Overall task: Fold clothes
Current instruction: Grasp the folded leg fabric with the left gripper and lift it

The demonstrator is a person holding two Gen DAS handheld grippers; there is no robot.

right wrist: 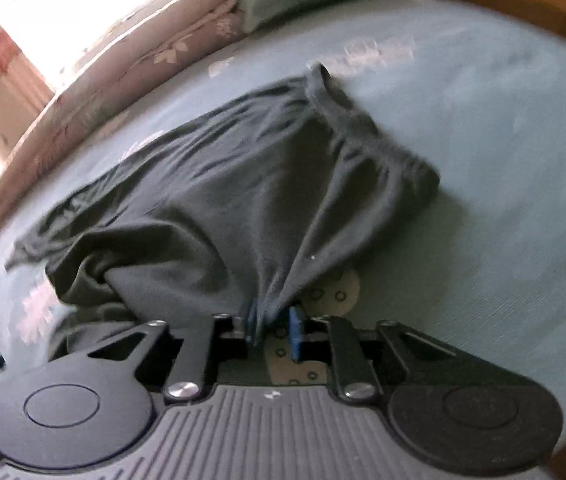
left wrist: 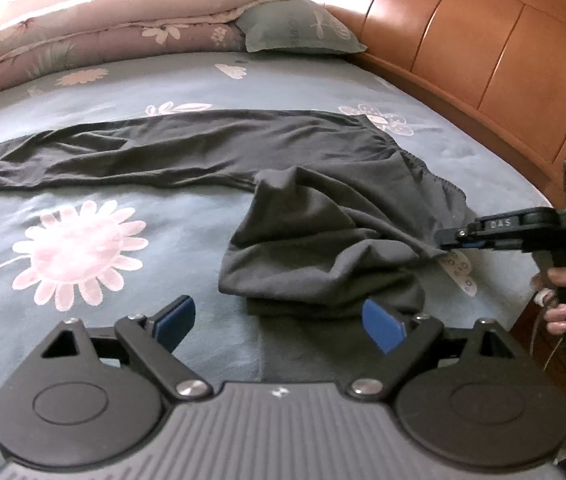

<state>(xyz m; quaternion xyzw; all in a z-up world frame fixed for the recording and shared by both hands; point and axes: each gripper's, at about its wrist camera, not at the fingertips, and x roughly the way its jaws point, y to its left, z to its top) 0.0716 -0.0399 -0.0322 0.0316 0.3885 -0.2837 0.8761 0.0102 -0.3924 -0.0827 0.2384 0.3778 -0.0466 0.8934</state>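
Dark grey trousers (left wrist: 211,152) lie across the blue flowered bedsheet (left wrist: 131,80). One leg stretches flat to the left, and the other is bunched in a heap (left wrist: 315,256) in front of my left gripper (left wrist: 279,322). That gripper hovers open just short of the heap, with nothing between its blue pads. My right gripper (left wrist: 445,242) comes in from the right, held by a hand (left wrist: 563,300). In the right wrist view, the right gripper (right wrist: 273,326) is shut on a pinch of the trousers (right wrist: 243,184), which pull taut toward it. The elastic waistband (right wrist: 363,120) lies beyond.
A wooden headboard (left wrist: 483,40) curves along the right side of the bed. A grey-green pillow (left wrist: 299,28) and a folded pink flowered quilt (left wrist: 95,36) lie at the far end. Bare sheet (left wrist: 83,240) spreads to the left of the heap.
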